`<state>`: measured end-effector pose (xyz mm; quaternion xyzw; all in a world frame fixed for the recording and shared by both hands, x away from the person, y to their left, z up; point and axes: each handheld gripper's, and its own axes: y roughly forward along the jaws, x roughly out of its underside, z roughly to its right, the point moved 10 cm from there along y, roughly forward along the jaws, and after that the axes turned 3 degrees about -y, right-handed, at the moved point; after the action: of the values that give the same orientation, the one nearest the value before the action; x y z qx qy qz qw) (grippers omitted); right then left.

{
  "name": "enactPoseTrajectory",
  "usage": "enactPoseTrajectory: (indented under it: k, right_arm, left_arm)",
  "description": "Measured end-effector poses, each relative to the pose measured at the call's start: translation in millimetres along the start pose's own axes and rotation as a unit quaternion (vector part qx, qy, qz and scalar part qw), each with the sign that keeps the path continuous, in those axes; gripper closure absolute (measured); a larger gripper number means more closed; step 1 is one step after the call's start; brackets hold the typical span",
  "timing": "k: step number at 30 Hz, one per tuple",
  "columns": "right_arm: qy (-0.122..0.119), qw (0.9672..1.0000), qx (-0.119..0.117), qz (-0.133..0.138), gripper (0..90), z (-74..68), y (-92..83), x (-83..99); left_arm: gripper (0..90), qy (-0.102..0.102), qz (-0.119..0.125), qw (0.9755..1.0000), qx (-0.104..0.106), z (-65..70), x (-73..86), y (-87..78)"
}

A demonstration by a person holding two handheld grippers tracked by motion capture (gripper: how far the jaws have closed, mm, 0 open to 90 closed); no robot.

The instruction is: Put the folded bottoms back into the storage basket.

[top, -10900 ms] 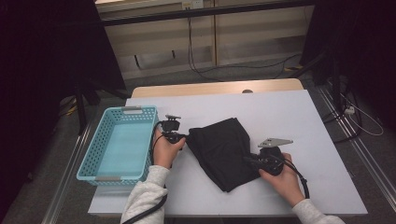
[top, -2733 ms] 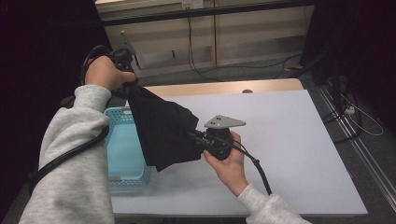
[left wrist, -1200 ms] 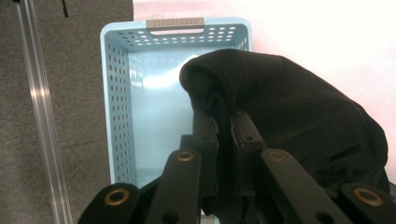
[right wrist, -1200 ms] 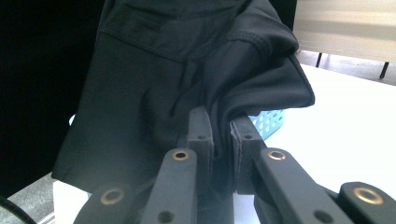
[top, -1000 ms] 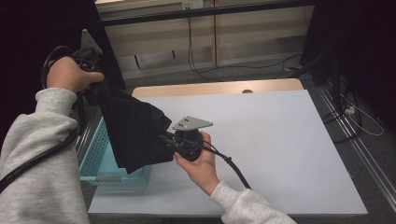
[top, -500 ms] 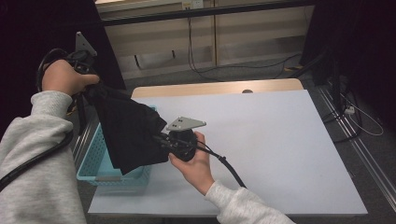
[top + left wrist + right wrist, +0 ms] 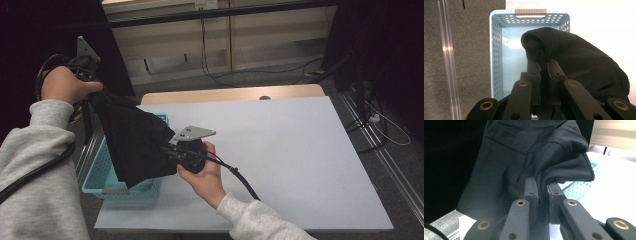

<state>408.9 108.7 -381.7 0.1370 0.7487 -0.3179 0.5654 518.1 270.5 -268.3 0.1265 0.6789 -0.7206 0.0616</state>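
The left gripper (image 7: pixel 92 97) is raised high at the left edge of the table (image 7: pixel 300 150), jaws clenched on the upper end of the black garment (image 7: pixel 135 142). In the left gripper view, the cloth (image 7: pixel 574 65) is pinched between the pads above the blue basket (image 7: pixel 506 57). The garment hangs spread between both grippers, over the basket (image 7: pixel 97 180), which stands on the table's left edge. The right gripper (image 7: pixel 167 150) is lower, above the table just beside the basket, jaws clenched on the garment's lower end (image 7: pixel 524 157).
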Motion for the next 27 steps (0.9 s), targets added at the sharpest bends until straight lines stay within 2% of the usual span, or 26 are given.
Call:
enactPoseTrajectory:
  k: [19,27]
  right_arm:
    - [-0.002,1.0000,-0.007,-0.002,81.7,-6.5,8.9,1.0]
    - [0.000,0.9999,-0.012,-0.006,81.7,-11.6,16.6,2.4]
  left_arm:
    - [82.8,-0.011,0.001,0.9999,0.003,-12.0,0.3,3.2]
    - [82.8,-0.018,0.007,0.9998,0.000,-23.7,0.5,9.0]
